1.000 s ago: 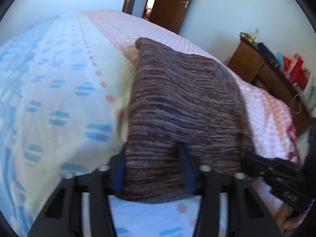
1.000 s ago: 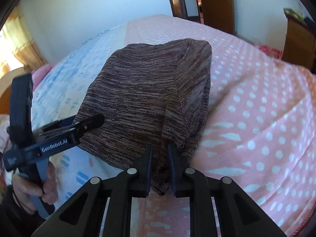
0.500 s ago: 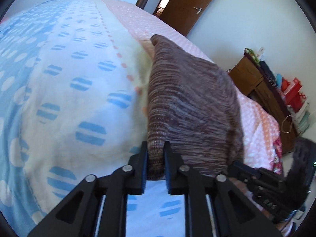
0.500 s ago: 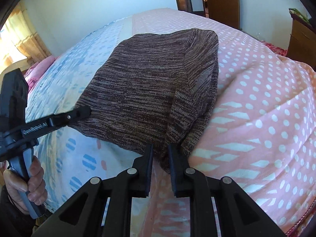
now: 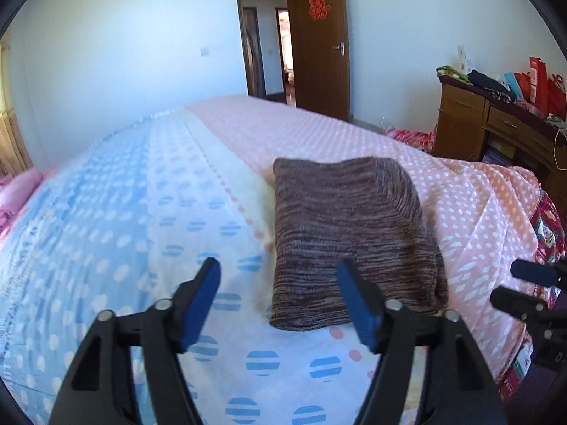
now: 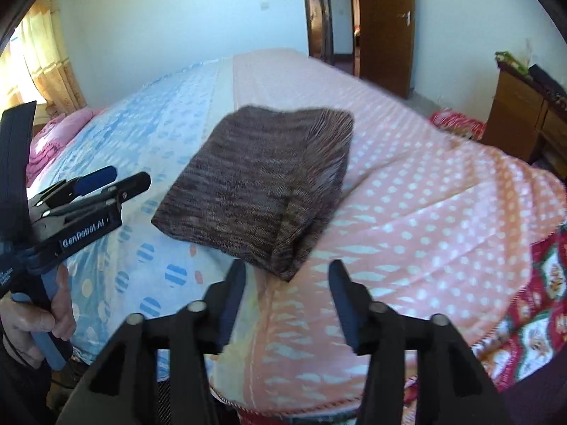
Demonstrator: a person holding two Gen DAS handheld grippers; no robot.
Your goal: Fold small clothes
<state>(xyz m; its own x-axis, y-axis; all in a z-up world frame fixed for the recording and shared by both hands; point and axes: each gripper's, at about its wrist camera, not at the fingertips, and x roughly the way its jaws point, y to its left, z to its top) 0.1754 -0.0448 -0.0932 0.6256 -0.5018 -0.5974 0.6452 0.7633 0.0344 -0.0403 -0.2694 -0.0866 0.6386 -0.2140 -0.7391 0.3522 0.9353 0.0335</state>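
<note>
A brown striped knit garment lies folded into a thick rectangle on the bed, across the seam between the blue and pink covers. My left gripper hangs above and just short of its near left corner, jaws opening wide, nothing between the pads. My right gripper hovers short of the near right corner, jaws opening, pads clear of the cloth. The left gripper also shows at the left of the right wrist view, held by a hand.
The bed has a blue dotted cover on the left and a pink dotted cover on the right. A wooden dresser with bags stands beyond the bed's right side. An open door is at the far wall.
Both grippers let go of the garment's near edge, opened, and drew back and up. The garment now rests flat on the bed.
</note>
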